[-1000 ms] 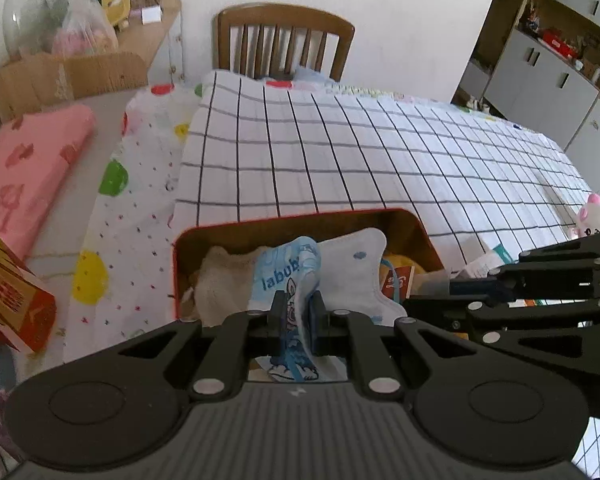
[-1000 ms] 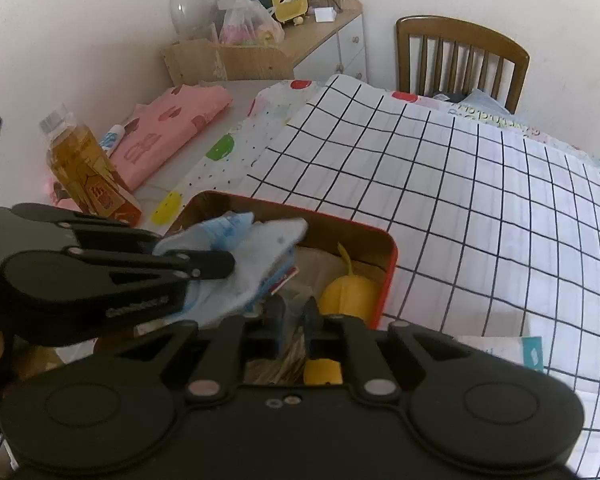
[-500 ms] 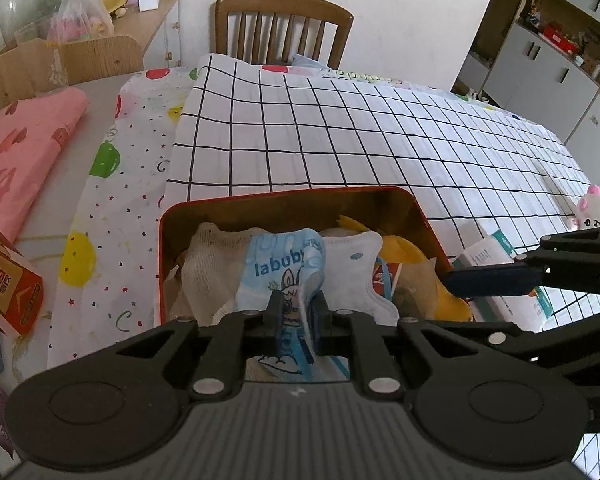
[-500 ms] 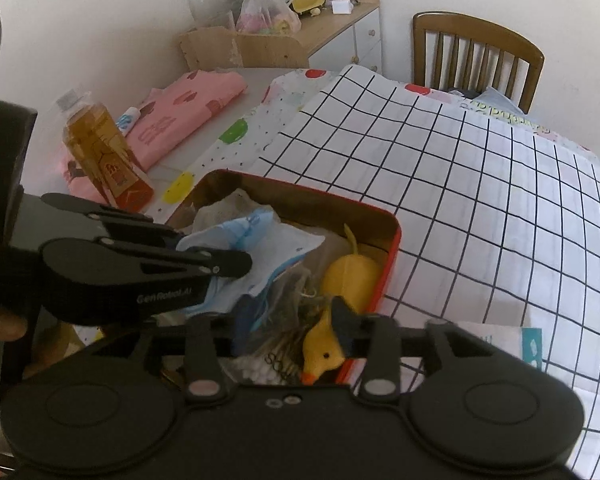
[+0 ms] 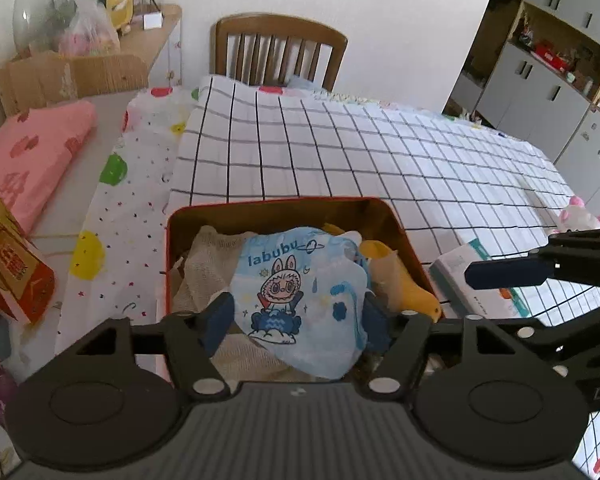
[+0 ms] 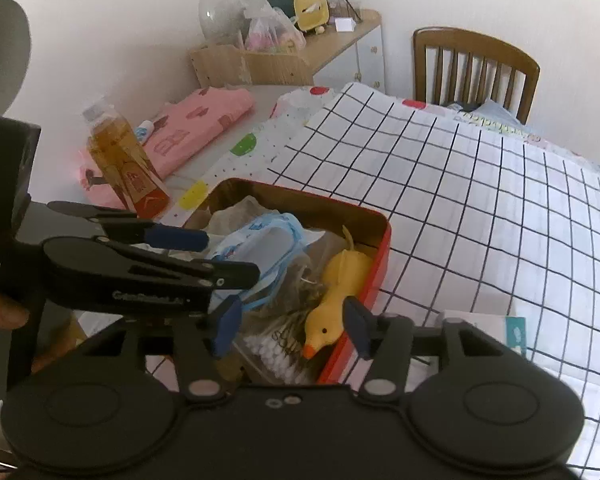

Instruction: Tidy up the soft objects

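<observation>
A red tin box (image 5: 392, 216) (image 6: 382, 256) sits on the checked cloth. It holds a beige cloth (image 5: 208, 256), a blue "labubu" cloth (image 5: 296, 280) (image 6: 260, 236), a yellow rubber duck (image 5: 408, 284) (image 6: 336, 304) and a bag of cotton swabs (image 6: 272, 348). My left gripper (image 5: 296, 320) is open, its fingers on either side of the blue cloth lying in the box. My right gripper (image 6: 294, 326) is open just above the duck's head and the near box edge.
A white and teal packet (image 5: 472, 268) (image 6: 496, 328) lies right of the box. An orange drink bottle (image 6: 120, 164) and a folded pink cloth (image 5: 32, 152) are to the left. A pink plush toy (image 5: 580, 216) is at the far right, a wooden chair (image 5: 280, 52) behind the table.
My left gripper has opened and let the blue cloth drop into the box. My right gripper opened earlier and has drawn back and widened, leaving the duck in the box.
</observation>
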Tool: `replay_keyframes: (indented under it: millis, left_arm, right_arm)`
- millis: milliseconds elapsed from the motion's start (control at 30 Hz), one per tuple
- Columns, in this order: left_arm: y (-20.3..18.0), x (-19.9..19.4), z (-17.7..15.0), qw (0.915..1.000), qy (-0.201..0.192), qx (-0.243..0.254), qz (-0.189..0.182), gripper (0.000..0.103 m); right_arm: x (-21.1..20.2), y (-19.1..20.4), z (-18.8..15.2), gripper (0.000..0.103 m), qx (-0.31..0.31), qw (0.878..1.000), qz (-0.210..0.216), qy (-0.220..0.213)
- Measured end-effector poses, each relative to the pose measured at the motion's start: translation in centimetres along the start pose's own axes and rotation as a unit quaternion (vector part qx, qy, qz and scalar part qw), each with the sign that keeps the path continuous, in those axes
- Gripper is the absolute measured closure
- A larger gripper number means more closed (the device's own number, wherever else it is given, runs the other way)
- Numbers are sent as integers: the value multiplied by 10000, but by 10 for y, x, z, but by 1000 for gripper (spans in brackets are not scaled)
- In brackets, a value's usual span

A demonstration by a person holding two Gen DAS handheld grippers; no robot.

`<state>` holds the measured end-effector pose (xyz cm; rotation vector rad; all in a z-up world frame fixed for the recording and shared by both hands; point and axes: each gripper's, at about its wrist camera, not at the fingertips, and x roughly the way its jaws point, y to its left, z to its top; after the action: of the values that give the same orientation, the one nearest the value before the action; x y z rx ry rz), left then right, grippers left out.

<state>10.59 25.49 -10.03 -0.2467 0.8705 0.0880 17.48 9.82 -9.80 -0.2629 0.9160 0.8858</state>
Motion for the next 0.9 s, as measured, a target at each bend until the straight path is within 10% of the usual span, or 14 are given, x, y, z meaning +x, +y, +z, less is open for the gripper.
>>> replay_keyframes:
  millis: [900]
  left_arm:
    - [-106, -112, -38, 9919, -1221, -49, 353, 23]
  right_arm:
    - [-133, -28, -68, 19, -98, 9898, -26, -1419]
